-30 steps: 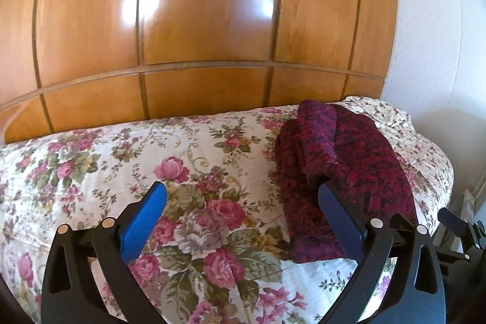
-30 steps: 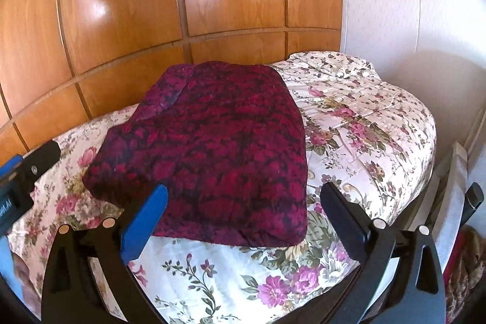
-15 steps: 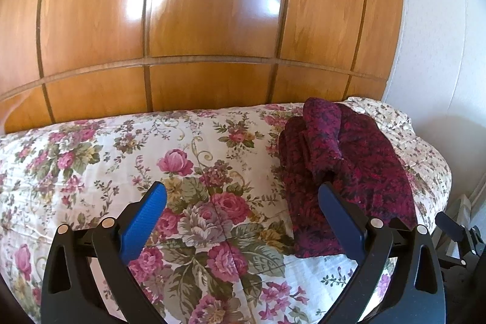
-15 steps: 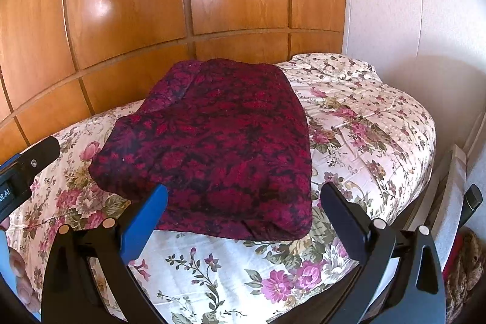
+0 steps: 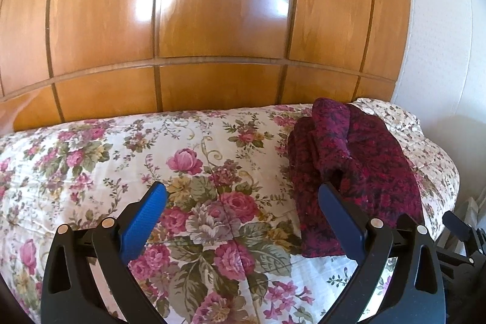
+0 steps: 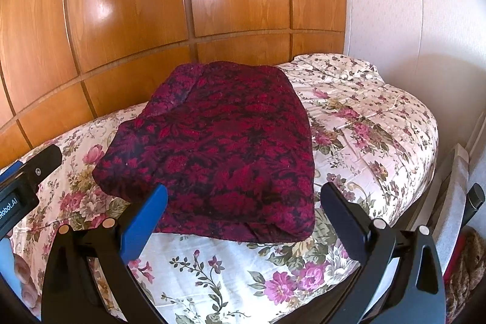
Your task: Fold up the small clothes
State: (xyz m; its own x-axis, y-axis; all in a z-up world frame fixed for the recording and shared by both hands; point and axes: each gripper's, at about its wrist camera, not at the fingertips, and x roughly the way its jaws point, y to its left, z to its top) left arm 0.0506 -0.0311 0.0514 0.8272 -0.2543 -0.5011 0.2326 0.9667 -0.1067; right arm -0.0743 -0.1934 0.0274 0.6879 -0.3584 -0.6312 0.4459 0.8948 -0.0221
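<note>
With both the left tool (image 5: pixel 242 204) and right tool (image 6: pixel 243 204) wide and empty, the folded crimson-and-black patterned knit garment (image 6: pixel 218 148), bulging at its 10 o'clock corner, could slump open on the soft floral-quilted bed (image 6: pixel 379 123).

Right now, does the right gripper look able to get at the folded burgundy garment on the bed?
Probably yes: the right gripper is open, pointed at the burgundy garment, which lies on top of the floral bedspread with nothing between them.

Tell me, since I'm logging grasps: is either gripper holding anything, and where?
Nothing held. The left gripper and right gripper are open; the folded garment lies free on the bed.
</note>
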